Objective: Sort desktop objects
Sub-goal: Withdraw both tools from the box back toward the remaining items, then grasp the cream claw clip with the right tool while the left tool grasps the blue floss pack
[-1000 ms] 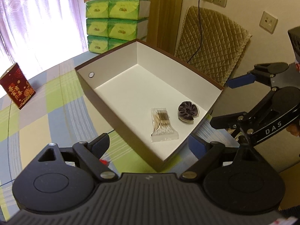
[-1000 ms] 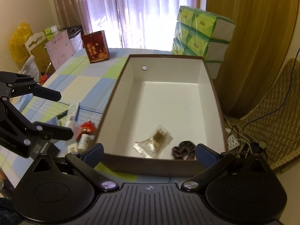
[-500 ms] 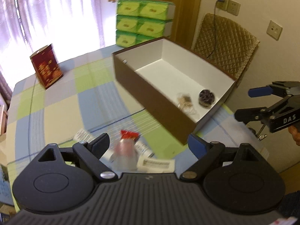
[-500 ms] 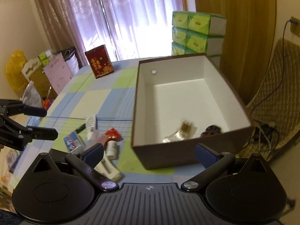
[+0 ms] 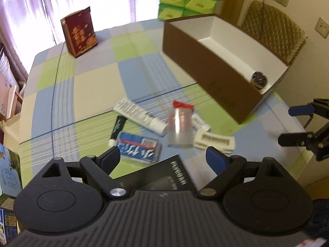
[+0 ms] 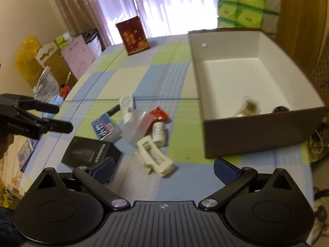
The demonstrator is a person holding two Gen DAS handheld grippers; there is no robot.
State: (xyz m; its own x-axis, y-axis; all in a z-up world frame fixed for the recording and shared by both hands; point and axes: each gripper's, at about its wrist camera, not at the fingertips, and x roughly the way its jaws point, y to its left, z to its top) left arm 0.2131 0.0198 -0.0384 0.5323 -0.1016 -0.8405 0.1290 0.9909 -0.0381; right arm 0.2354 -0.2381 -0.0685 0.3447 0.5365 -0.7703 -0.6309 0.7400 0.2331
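Now the left gripper (image 5: 162, 158) is hovering wide open and holding nothing, just over the black box (image 5: 162, 177); the right gripper (image 6: 163, 169) is gaping equally wide, gripping nothing, above the white clip (image 6: 155, 158); beyond them a small clutter is lying on the checked tablecloth (image 6: 131, 76), beside the brown box (image 6: 261, 131) containing a dark scrunchie (image 5: 259, 78).

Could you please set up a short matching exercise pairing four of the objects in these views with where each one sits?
1. dark scrunchie
2. red gift box
3. green tissue packs
4. black box

a. stacked behind the brown box
b. inside the brown box
c. upright at the table's far end
d. on the table nearest the left gripper

1-b, 2-c, 3-a, 4-d
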